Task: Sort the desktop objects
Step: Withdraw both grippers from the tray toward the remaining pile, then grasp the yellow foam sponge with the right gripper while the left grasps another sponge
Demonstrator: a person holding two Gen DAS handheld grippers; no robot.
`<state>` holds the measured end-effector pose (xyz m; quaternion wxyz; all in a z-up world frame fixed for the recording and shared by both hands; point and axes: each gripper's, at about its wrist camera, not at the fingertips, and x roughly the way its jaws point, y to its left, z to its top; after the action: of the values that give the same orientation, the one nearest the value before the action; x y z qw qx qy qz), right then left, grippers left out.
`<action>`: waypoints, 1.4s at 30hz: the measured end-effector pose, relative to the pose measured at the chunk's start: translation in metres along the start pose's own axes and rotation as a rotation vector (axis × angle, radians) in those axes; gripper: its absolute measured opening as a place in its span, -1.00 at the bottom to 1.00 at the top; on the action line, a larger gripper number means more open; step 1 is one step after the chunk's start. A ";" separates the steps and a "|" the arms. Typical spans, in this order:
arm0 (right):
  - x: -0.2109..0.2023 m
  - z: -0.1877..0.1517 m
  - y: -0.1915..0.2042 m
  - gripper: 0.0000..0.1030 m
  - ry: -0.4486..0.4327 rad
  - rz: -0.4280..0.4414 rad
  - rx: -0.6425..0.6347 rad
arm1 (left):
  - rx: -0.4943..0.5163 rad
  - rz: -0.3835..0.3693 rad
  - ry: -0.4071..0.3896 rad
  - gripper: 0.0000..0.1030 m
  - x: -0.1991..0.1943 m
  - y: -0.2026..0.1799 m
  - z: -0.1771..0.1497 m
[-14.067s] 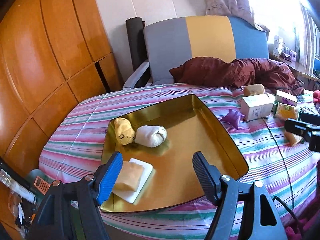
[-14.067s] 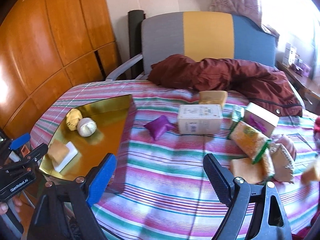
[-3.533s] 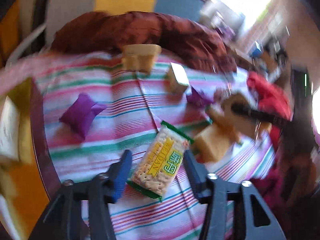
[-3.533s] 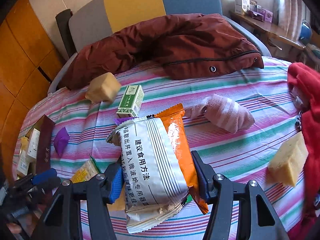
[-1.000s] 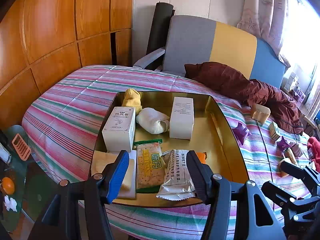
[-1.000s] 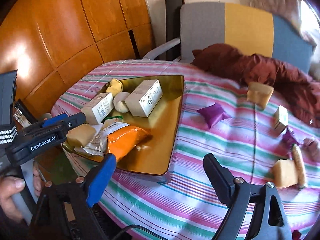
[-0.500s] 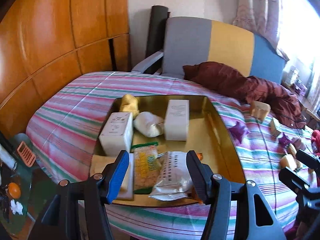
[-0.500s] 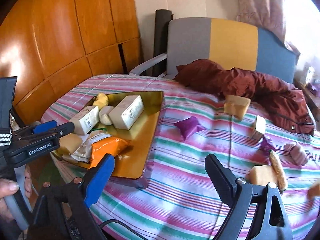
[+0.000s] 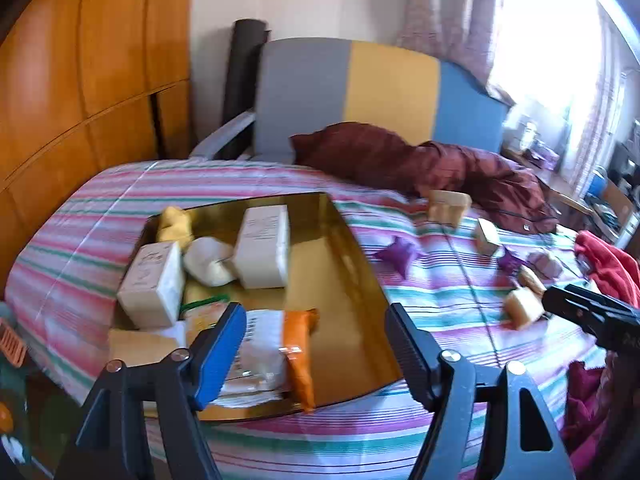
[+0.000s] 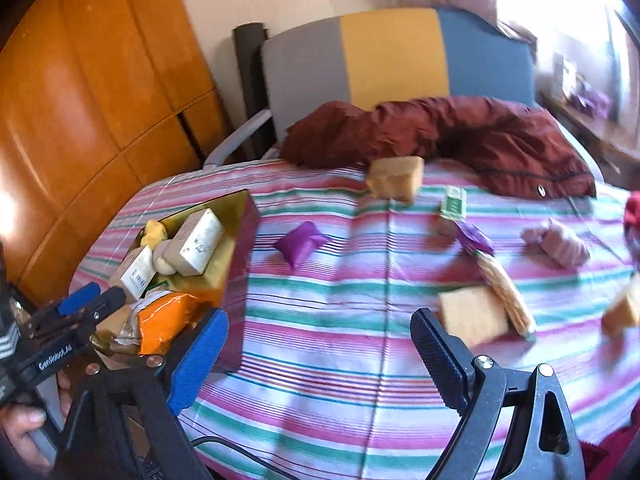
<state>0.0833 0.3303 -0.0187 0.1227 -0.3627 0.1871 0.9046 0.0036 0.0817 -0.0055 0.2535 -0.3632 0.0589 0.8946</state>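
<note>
Beside the shallow gold metal tray [image 9: 360, 280], both pairs of fingers stand spread and empty: the left gripper [image 9: 314, 344] hangs over the tray's near edge, its jaws having just been opening with nothing between them, and the right gripper [image 10: 320, 354] points over the striped cloth on the right of the tray, also holding nothing. The step in hand looks like the reach for the next loose thing, and the yellow sponge block [image 10: 472, 316], nearest the right fingers, with a flat pack of crackers [image 10: 502, 292] leaning against it, seems the sensible choice; I would straddle the sponge alone, squarely across its flat sides, so the crackers are not dragged along. Already in the tray are two white cartons [image 9: 264, 246], a rolled white sock [image 9: 208, 262] and an orange-and-white snack bag [image 9: 296, 356]. Right of the tray wait a purple pouch [image 10: 298, 244], a second sponge [image 10: 396, 178] by the dark red jacket [image 10: 440, 132] and a small green-and-white box [image 10: 454, 202]. Only the right view shows a rolled pink sock [image 10: 560, 242]; only the left view shows the tray's bare gold floor, with room on its right half.
</note>
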 end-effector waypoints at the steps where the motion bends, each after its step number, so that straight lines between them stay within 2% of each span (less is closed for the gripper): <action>1: -0.001 0.000 -0.004 0.81 0.005 -0.007 0.005 | 0.011 -0.020 -0.003 0.62 0.000 -0.004 -0.001; 7: -0.008 -0.003 -0.046 0.81 0.060 -0.040 0.114 | 0.080 -0.067 0.011 0.64 0.005 -0.023 -0.005; 11: -0.023 0.003 -0.084 0.81 0.033 -0.106 0.203 | 0.092 -0.103 0.041 0.63 0.010 -0.031 -0.008; 14: -0.041 0.010 -0.132 0.81 -0.007 -0.184 0.348 | 0.072 -0.140 0.067 0.61 0.015 -0.032 -0.008; 17: -0.059 0.014 -0.180 0.81 -0.054 -0.229 0.495 | 0.069 -0.124 0.081 0.61 0.020 -0.033 -0.008; 20: -0.066 0.016 -0.216 0.81 -0.072 -0.312 0.579 | 0.069 -0.113 0.092 0.61 0.024 -0.033 -0.008; 25: -0.062 0.012 -0.275 0.72 -0.050 -0.403 0.722 | 0.094 -0.110 0.094 0.61 0.027 -0.038 -0.006; 27: -0.051 0.012 -0.295 0.49 -0.015 -0.421 0.758 | 0.109 -0.114 0.099 0.61 0.029 -0.042 -0.004; 29: -0.041 0.011 -0.314 0.38 0.034 -0.447 0.795 | 0.117 -0.131 0.110 0.61 0.032 -0.046 -0.002; 33: -0.028 0.006 -0.336 0.35 0.064 -0.491 0.839 | 0.145 -0.143 0.118 0.61 0.034 -0.058 -0.002; 37: -0.020 0.004 -0.348 0.30 0.092 -0.487 0.860 | 0.181 -0.164 0.127 0.61 0.040 -0.070 -0.001; 40: -0.013 0.006 -0.347 0.27 0.120 -0.507 0.829 | 0.206 -0.218 0.149 0.62 0.047 -0.087 0.002; 42: -0.005 0.006 -0.347 0.02 0.156 -0.507 0.803 | 0.212 -0.261 0.169 0.62 0.052 -0.099 0.002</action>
<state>0.2067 0.6447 -0.0975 0.4556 -0.3877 0.4360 0.6723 0.0194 0.1893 -0.0316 0.3984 -0.4126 0.1263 0.8094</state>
